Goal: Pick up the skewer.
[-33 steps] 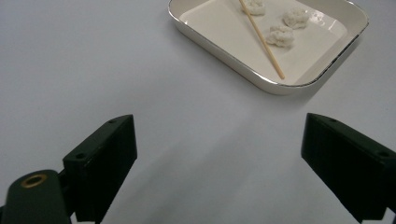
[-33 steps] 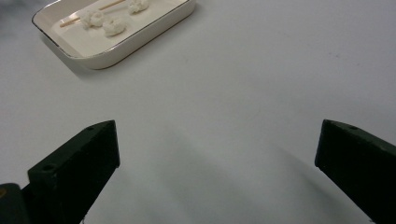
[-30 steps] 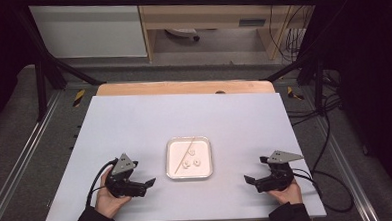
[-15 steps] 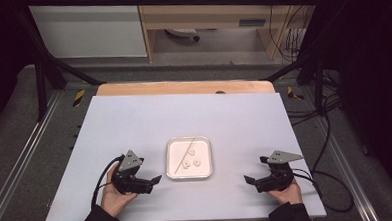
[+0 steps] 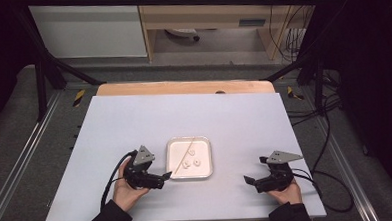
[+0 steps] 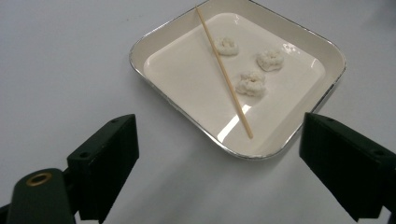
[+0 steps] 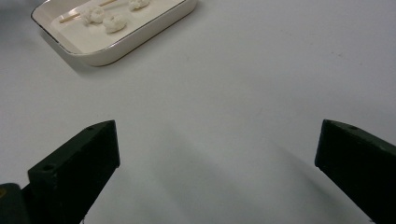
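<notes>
Left tongs (image 5: 166, 177): jaws wide apart, empty, beside tray (image 6: 163, 37).
Right tongs (image 5: 248, 180): spread, empty.
Stick (image 6: 224, 72): lies across tray, beside three white lumps (image 6: 251, 83).

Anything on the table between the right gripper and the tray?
No. In the right gripper view, bare white table runs from the right gripper, jaws wide apart, up to the tray.

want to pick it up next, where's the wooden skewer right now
The wooden skewer lies slantwise in the white tray mid-table, beside three small white pieces, just ahead of the left gripper.
</notes>
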Demonstrator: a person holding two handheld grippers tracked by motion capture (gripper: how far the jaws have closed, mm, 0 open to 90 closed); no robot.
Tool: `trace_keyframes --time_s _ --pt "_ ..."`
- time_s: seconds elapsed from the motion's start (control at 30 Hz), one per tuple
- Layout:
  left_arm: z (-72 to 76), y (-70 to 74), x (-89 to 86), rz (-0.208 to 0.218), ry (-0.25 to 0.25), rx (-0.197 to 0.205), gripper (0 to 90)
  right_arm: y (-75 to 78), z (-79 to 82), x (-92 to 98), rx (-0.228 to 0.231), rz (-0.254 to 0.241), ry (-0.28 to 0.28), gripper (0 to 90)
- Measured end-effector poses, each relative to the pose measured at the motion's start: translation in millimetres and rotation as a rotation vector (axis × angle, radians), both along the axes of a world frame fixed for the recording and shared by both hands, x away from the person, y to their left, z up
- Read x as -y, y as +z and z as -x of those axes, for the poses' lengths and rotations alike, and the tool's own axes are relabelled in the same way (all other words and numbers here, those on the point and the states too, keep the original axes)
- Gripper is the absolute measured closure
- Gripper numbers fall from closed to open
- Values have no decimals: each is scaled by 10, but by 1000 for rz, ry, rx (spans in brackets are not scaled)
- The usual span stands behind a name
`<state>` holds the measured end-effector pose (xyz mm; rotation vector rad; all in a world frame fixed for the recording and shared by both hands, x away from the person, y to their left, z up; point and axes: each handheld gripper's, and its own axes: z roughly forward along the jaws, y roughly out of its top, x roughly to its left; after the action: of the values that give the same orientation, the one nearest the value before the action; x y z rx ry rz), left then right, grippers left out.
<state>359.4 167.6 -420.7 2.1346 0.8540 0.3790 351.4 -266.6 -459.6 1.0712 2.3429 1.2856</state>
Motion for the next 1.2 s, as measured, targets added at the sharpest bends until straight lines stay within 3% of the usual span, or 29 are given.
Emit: trace_keyframes --time_s 0.2,0.4,0.73,1.2 --pt "-72 0 116 -2 2 -18 152 0 0 0 0 0 1 6" --pt "-131 2 257 -31 7 -23 208 -1 -1 -1 -2 0 1 6" --pt "-208 -80 455 -85 37 -38 388 -1 -2 0 -2 -1 3 6" --pt "-218 -246 523 -85 53 -57 655 -2 -2 0 0 2 3 6"
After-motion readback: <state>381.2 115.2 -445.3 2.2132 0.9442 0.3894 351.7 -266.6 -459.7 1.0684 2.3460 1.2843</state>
